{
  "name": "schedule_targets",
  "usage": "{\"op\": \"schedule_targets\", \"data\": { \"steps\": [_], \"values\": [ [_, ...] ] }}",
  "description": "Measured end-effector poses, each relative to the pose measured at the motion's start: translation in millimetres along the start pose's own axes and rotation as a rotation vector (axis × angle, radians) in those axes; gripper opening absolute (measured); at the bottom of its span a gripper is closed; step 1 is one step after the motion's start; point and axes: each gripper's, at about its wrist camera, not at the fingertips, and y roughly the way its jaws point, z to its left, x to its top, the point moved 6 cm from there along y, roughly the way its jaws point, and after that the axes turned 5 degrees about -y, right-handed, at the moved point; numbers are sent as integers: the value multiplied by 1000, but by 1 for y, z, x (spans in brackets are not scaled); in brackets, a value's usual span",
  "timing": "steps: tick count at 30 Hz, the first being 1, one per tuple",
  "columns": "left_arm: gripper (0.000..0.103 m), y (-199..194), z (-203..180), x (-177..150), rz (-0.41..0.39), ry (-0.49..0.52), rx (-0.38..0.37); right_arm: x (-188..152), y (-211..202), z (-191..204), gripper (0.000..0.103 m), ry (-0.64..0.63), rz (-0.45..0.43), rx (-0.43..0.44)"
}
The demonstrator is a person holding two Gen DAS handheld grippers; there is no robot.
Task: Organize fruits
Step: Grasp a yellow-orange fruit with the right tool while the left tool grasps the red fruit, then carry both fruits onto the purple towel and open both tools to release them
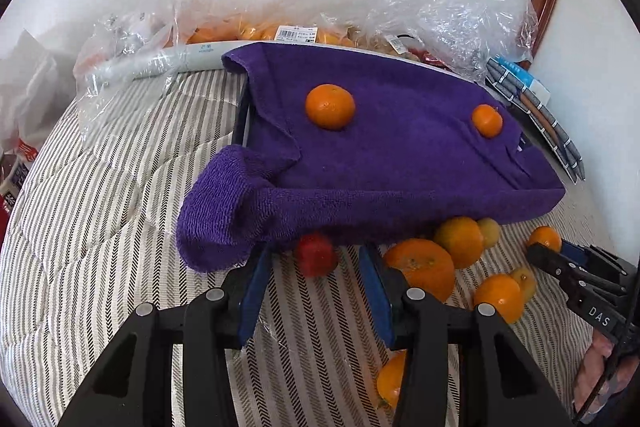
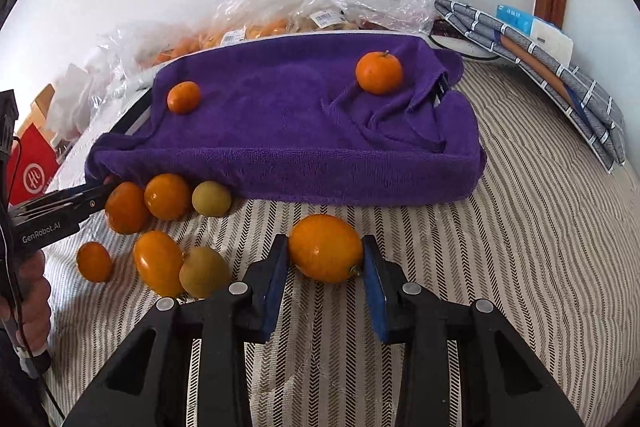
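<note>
Right gripper bracketing an orange; left gripper open at the towel edge.

The orange (image 2: 326, 248) lay on the striped quilt (image 2: 520, 227) between our right gripper (image 2: 325, 263) pads, jaws wide, apparently not yet clamped; we judged this the pre-grasp. Two mandarins (image 2: 379, 72) sat on the purple towel (image 2: 304, 131), seemingly the sorting spot. Loose fruit (image 2: 160, 223) clustered against its front edge. Our left gripper (image 1: 316, 263) was open and empty, fingers flanking a red fruit (image 1: 315, 254).

A striped quilted bed (image 2: 520, 227) carries a purple-towel-covered tray (image 2: 280, 131), loose oranges (image 2: 160, 263) just before it, and plastic bags (image 1: 132, 39) behind it.
</note>
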Motion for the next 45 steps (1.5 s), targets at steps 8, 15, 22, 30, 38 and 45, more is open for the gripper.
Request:
{"op": "schedule_targets", "data": {
  "steps": [8,15,22,30,38,45],
  "values": [
    [29,-1,-1,1,-2,0,-15,-1,-3,0,36,-13,-12,-53],
    [29,-14,-4,3,-57,-10,-35,1,-13,-11,36,49,-70,-9],
    [29,-28,-3,9,-110,-47,-98,2,-20,-13,36,76,-111,16],
    [29,-42,-6,13,-157,-54,-132,1,-29,-15,36,87,-154,55],
    [29,-55,-8,21,-176,-79,-145,11,-47,-8,36,50,-180,44],
    [29,-72,-9,59,-228,-109,-141,53,-64,-8,36,18,-247,9]
  ]
}}
